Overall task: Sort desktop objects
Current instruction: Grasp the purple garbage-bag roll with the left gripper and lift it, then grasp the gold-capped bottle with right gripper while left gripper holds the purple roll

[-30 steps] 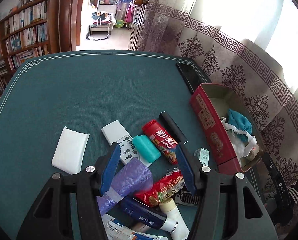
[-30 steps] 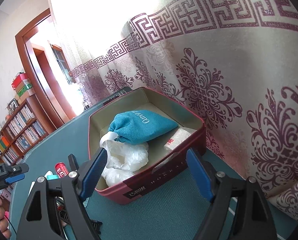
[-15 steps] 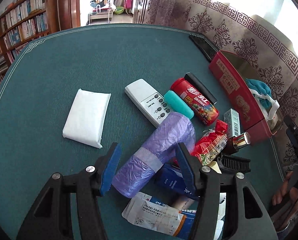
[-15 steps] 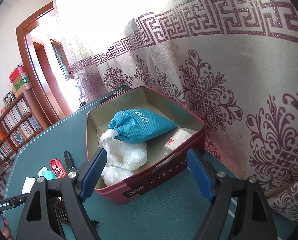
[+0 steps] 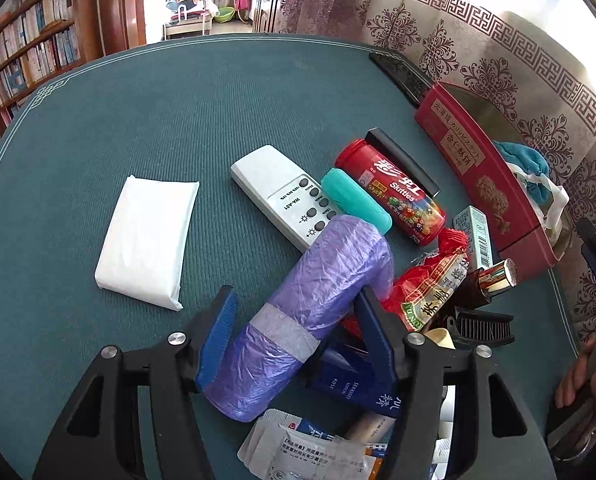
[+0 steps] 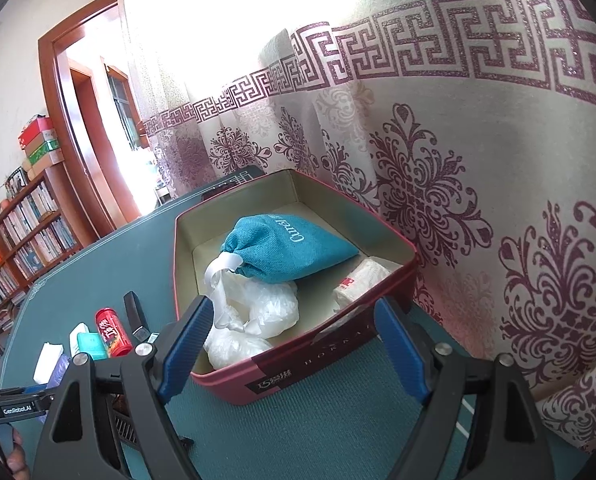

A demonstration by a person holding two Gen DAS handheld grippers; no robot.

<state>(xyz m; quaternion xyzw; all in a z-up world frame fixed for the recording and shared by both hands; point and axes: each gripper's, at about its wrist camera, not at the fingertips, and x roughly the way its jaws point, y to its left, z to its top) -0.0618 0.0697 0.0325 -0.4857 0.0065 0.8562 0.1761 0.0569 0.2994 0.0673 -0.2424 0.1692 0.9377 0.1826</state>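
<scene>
My left gripper (image 5: pixel 294 320) is open and straddles a purple roll of plastic bags (image 5: pixel 310 312); its blue pads stand on either side without squeezing it. Around the roll lie a white remote (image 5: pixel 278 196), a teal case (image 5: pixel 356 200), a red Skittles bottle (image 5: pixel 394 196), a red snack packet (image 5: pixel 426 288) and a dark blue tube (image 5: pixel 358 384). My right gripper (image 6: pixel 290 340) is open and empty in front of the red tin box (image 6: pixel 318 364), which holds a teal pouch (image 6: pixel 286 248) and white plastic bags (image 6: pixel 254 312).
A white tissue pack (image 5: pixel 146 240) lies left of the pile. A black comb (image 5: pixel 482 324), a small bottle with a shiny cap (image 5: pixel 494 280), a small carton (image 5: pixel 476 232), a black bar (image 5: pixel 406 160) and medicine packets (image 5: pixel 310 448) lie nearby. A curtain (image 6: pixel 458 160) hangs behind the box.
My left gripper has come down and forward over the pile, so the purple roll now lies between its pads. The right gripper has barely moved.
</scene>
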